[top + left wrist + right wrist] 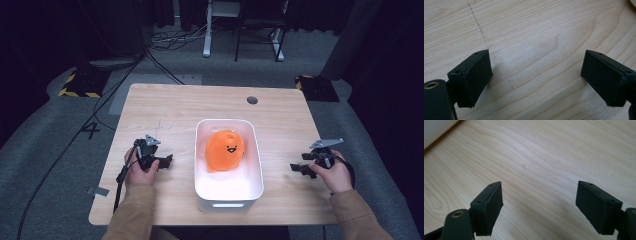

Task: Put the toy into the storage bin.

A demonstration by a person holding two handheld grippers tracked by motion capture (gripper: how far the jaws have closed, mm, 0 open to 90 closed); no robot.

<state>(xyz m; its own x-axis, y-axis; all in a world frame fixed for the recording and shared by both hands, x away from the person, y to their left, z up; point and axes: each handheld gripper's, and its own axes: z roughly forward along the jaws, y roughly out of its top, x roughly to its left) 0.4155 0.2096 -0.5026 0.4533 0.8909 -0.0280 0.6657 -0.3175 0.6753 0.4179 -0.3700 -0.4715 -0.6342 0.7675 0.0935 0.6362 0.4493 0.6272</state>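
Step in hand: we judge this a resting stance, with nothing grasped and both claws parked on either side of the white bin (252,150).
Left claw (167,160): we hold it low over the tabletop (165,107), just left of the bin, its jaws spread wide with bare wood between them; the left gripper view shows the same gap over the grain (536,65).
Right claw (296,168): we hold it near the right edge of the tabletop, apart from the bin's right wall, jaws likewise spread and holding nothing; the right gripper view shows bare wood (539,182) between them and a pale strip of the bin at the top left corner.
Orange plush toy (226,150): it sits inside the bin, toward the far half, smiling face turned our way, touched by neither claw.
Bin: it stands at the middle of the tabletop, long side running away from us, a handle slot in its near wall.
Next move, as we judge it: one claw must rise over the bin's rim, come down on the toy from above and close on its soft body. The walls leave little room at the sides, so a top approach looks cleanest.
Risk: a shallow pinch may slip off the plush.
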